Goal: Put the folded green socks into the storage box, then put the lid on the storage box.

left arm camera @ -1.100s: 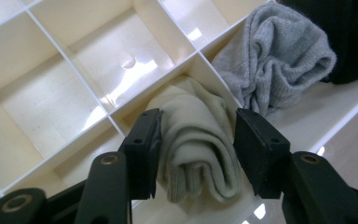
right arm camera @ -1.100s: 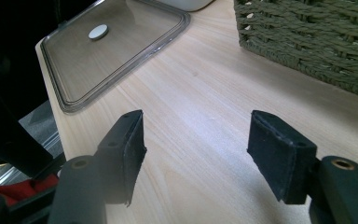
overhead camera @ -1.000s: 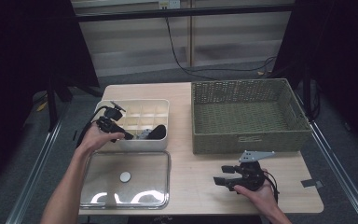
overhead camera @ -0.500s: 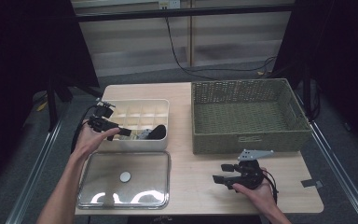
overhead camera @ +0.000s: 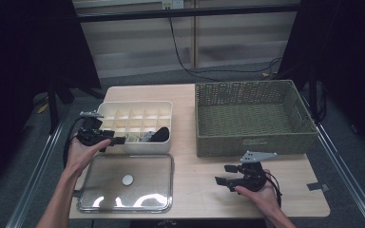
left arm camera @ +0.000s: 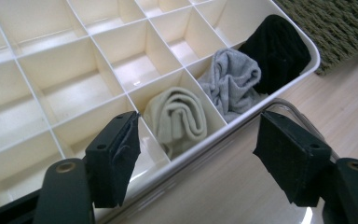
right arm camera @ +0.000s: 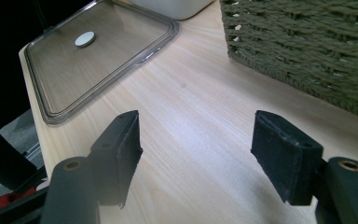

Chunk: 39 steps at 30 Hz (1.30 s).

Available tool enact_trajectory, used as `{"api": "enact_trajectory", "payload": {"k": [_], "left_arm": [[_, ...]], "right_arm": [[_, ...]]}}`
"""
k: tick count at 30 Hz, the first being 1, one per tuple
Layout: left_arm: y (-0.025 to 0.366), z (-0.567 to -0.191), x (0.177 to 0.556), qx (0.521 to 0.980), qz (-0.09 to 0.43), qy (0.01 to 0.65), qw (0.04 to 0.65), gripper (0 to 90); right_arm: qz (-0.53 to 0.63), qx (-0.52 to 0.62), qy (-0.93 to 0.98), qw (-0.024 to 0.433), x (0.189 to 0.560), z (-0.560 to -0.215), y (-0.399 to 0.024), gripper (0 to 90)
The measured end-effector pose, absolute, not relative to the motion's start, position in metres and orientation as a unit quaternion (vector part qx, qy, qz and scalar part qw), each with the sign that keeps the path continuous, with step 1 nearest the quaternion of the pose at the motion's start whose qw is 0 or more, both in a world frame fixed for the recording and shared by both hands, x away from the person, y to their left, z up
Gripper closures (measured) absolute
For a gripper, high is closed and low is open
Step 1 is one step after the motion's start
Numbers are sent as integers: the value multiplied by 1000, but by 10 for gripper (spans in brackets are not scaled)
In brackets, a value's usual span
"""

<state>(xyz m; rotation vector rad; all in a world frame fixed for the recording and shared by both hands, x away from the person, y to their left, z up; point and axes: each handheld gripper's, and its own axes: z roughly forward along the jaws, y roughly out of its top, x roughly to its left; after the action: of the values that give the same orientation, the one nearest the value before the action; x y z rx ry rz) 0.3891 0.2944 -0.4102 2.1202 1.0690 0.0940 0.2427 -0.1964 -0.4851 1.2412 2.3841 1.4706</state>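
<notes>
Divider box (overhead camera: 135, 126), near row: beige sock (left arm camera: 179, 119), grey sock (left arm camera: 230, 84), black sock (left arm camera: 275, 51) (one per cell). Left gripper (overhead camera: 105, 139) now drawn back to the box's left end, jaws just reopened, wide and empty; placement apparently complete. Right gripper (overhead camera: 228, 174) idle over the table, jaws wide, empty

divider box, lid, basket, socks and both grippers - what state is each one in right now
divider box: open, lid off
clear lid: flat on the table in front of the box
wicker basket: upright, empty
beige sock: rolled, in a front compartment
grey sock: bunched, in the next compartment
black sock: bunched, in the corner compartment
left gripper: open, holding nothing
right gripper: open, holding nothing
</notes>
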Motion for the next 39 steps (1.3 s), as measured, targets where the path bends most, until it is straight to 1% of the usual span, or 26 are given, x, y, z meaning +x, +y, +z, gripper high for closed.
{"api": "enact_trajectory", "payload": {"k": [5, 7, 10, 12, 17, 19, 21, 23, 26, 32, 39], "left_arm": [[296, -416, 372, 823, 41, 413, 389, 303], [297, -416, 367, 820, 40, 413, 395, 306], [302, -416, 358, 814, 41, 411, 408, 302], [304, -416, 355, 812, 43, 410, 412, 303], [317, -416, 337, 807, 53, 409, 422, 313], [322, -417, 330, 803, 55, 410, 429, 316], [325, -417, 326, 805, 61, 411, 424, 329], [328, -416, 321, 800, 63, 414, 430, 329], [333, -414, 315, 799, 69, 415, 429, 339], [346, -417, 299, 794, 74, 421, 431, 354], [367, -435, 291, 787, 60, 444, 424, 374]], "right_arm": [[477, 401, 781, 41, 244, -484, -192, 304], [475, 397, 784, 45, 245, -484, -192, 281], [475, 400, 783, 46, 246, -483, -190, 278], [477, 397, 783, 43, 248, -482, -188, 254], [483, 396, 780, 46, 255, -477, -178, 259], [488, 398, 776, 48, 257, -476, -173, 268], [486, 394, 779, 47, 259, -475, -167, 279], [486, 392, 780, 53, 260, -473, -162, 316], [487, 389, 780, 54, 263, -471, -156, 339], [484, 383, 784, 71, 264, -469, -143, 361], [471, 383, 793, 56, 268, -471, -125, 365]]}}
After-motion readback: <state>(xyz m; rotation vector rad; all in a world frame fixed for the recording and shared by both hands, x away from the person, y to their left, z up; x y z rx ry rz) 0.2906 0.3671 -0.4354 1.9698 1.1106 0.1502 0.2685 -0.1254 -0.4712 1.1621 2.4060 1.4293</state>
